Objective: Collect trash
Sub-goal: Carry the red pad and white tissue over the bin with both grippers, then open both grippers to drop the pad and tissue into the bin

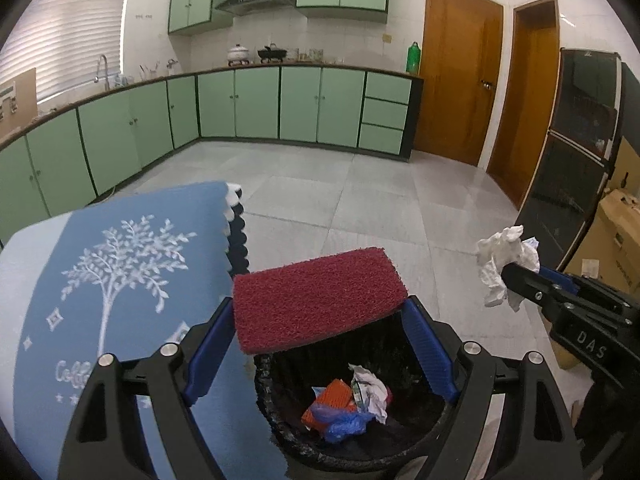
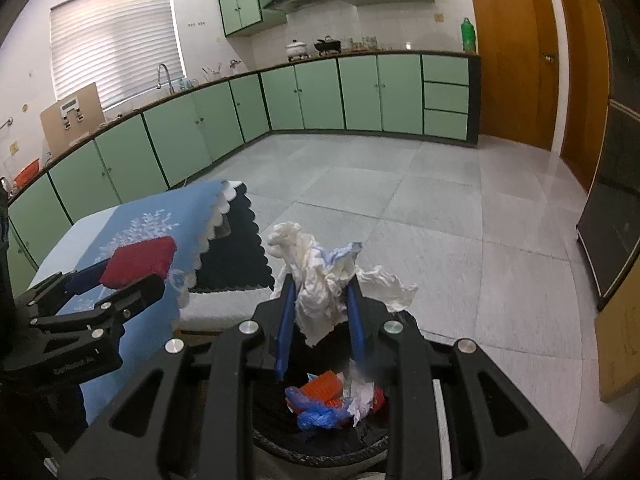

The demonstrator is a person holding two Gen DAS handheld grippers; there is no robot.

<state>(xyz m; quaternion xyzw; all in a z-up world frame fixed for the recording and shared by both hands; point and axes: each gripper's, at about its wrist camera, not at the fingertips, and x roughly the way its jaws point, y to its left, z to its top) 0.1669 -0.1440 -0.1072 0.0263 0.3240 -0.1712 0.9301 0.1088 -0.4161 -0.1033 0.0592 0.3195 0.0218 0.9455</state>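
So the left hand-held gripper (image 1: 320, 320) has its blue pads clamped on either side of a red scrub pad (image 1: 318, 298), holding it right above the black-lined trash bin (image 1: 280, 408). The right hand-held gripper (image 2: 320, 304) is pinched narrow around a wad of crumpled white tissue (image 2: 324, 276), also hanging over the bin's opening (image 2: 280, 436). From the left wrist view that tissue wad (image 1: 506, 268) sits off to the right, apart from the scrub pad. Down in the bin there's already an orange piece (image 1: 334, 396), a blue plastic bag (image 1: 344, 424) and some crumpled paper (image 1: 370, 390). Just left of the bin is a counter with a blue tree-print cloth (image 1: 120, 280)
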